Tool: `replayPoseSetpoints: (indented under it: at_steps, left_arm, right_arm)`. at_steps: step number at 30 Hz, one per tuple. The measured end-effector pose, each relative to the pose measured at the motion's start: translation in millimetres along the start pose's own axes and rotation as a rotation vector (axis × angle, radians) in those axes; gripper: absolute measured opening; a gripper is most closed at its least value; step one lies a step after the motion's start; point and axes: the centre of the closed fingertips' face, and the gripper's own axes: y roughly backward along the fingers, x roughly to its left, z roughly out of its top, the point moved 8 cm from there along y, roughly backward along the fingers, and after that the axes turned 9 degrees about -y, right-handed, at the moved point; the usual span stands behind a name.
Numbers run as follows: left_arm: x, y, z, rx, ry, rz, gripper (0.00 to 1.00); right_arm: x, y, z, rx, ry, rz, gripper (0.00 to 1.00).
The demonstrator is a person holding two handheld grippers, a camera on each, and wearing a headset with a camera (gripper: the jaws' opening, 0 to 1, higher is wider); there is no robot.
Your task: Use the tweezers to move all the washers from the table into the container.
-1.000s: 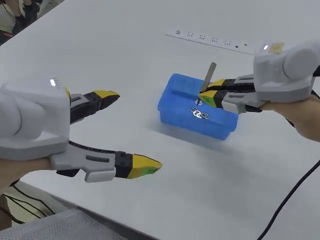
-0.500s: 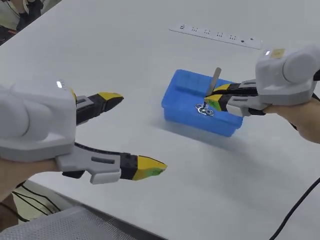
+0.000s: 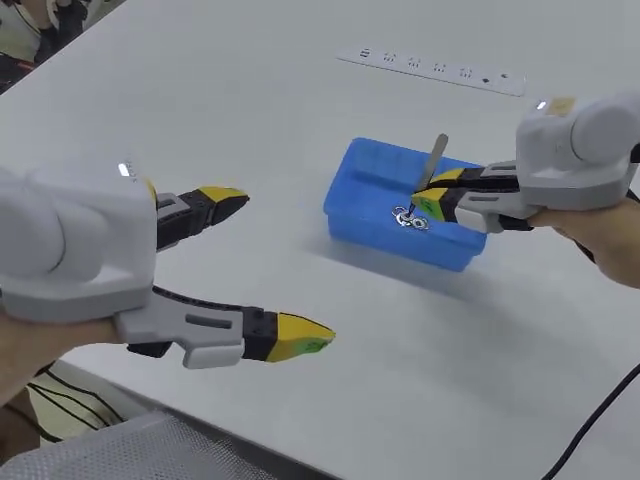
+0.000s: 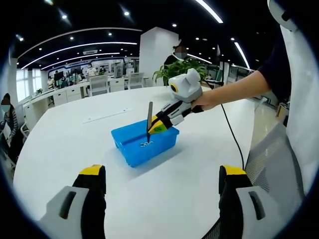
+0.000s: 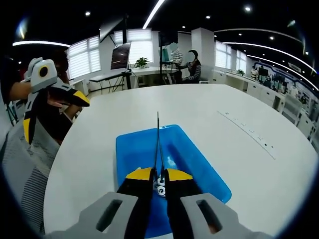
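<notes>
The tweezers (image 3: 436,155) stand nearly upright over the blue container (image 3: 365,168), tips down at the washers (image 3: 408,218) inside. The right gripper (image 3: 425,200) clamps them. The left gripper (image 3: 275,268) gapes wide, empty.

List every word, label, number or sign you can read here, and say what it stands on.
No text here reads clearly.
Long white power strip: small dark marks along it, too small to read.
Blue plastic container: no lettering visible.
Metal tweezers: no marking visible.
</notes>
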Motion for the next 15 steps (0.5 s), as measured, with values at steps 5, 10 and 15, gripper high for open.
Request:
replayPoseSetpoints:
  at_steps: [5, 10, 15]
  left_arm:
    - [0.5, 0.4, -0.7, 0.002, 0.001, 0.001, 1.0]
    - [2.7, -2.7, -0.1, -0.01, 0.012, -0.009, 0.99]
    - [18.8, -18.1, 9.2, -0.008, -0.018, -0.041, 0.98]
  right_arm:
    - [-0.2, 0.8, 1.0, 0.001, 0.014, -0.002, 0.09]
    - [3.5, 1.7, 4.0, 0.014, 0.067, 0.003, 0.08]
    - [9.5, 2.9, 9.2, 0.02, 0.101, 0.006, 0.08]
